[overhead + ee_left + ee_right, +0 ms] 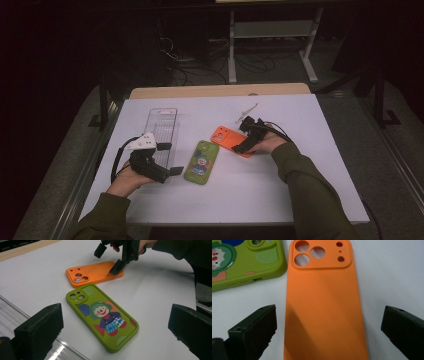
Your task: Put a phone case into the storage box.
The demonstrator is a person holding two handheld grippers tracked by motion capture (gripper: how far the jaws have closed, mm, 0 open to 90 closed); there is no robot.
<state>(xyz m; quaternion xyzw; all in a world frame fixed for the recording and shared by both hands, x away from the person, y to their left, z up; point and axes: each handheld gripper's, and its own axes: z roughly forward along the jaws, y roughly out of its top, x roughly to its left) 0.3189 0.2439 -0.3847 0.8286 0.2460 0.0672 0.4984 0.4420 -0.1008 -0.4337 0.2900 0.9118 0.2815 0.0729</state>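
The right hand-held gripper (246, 134) has its two black jaws spread wide apart, clamped on nothing. In the right gripper view the jaws stand either side of the lower end of the orange silicone phone case (322, 307), which lies back side up between them; whether either jaw touches it cannot be told there. In the left gripper view one jaw tip of the right hand-held gripper rests on or just above the case's far long edge, while the other jaw is raised clear of it. The orange silicone phone case lies flat on the white table (280, 195), right of centre, its camera cut-outs pointing away from the person's right hand (270, 144).

Just beside it, nearer the middle of the table and not touching it, lies the green rubbery phone case printed with a clown figure (201, 162), also back side up.

The left hand-held gripper (170, 159) is likewise open, jaws well apart and holding nothing. Its jaws frame the green case in the left gripper view without touching it. The person's left hand (127, 177) holds it over the near end of a clear plastic rectangular tray (162, 125), which lies on the left part of the table, just left of the green case.
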